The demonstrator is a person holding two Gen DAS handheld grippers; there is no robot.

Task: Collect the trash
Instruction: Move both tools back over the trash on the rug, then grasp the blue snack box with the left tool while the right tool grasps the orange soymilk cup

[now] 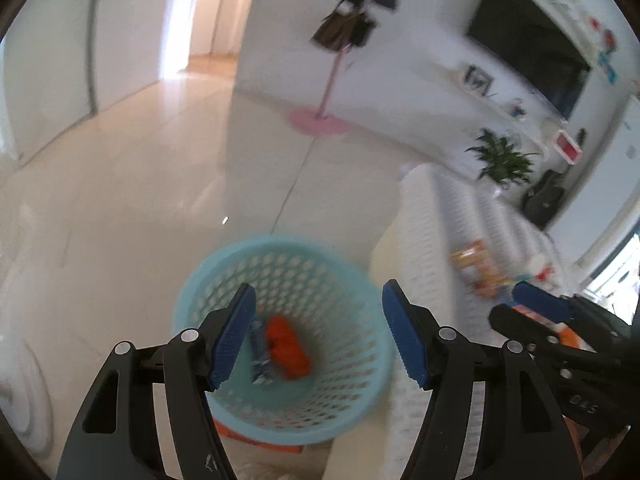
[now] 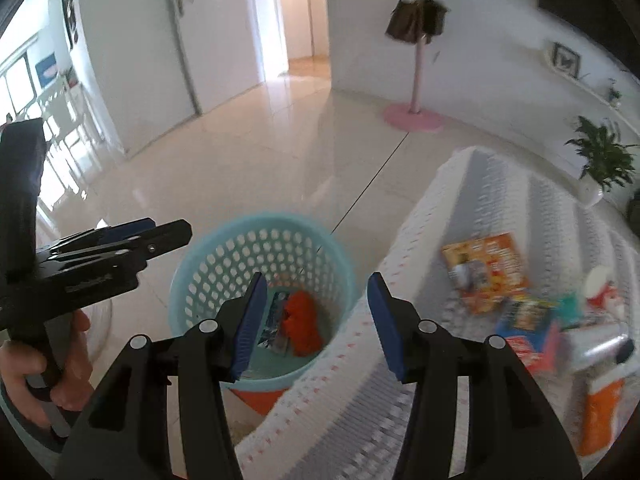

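Note:
A light blue perforated basket [image 1: 352, 280] stands on the floor beside the white-covered table; it also shows in the right wrist view [image 2: 224, 256]. Inside lie an orange wrapper [image 1: 288, 346] [image 2: 302, 322] and a blue packet [image 1: 262, 356] [image 2: 274, 326]. My left gripper [image 1: 318, 336] is open and empty above the basket. My right gripper [image 2: 316, 326] is open and empty over the basket's right rim and the table edge. More trash lies on the table: an orange printed packet [image 2: 490, 270], a blue and pink pack [image 2: 528, 338] and an orange and white carton [image 2: 604, 408].
The white ribbed table cover [image 2: 460, 208] fills the right side. A pink coat stand [image 2: 416, 88] stands on the shiny floor [image 2: 240, 168] behind. A potted plant [image 2: 600, 160] is at the far right. An orange object [image 2: 256, 396] lies under the basket.

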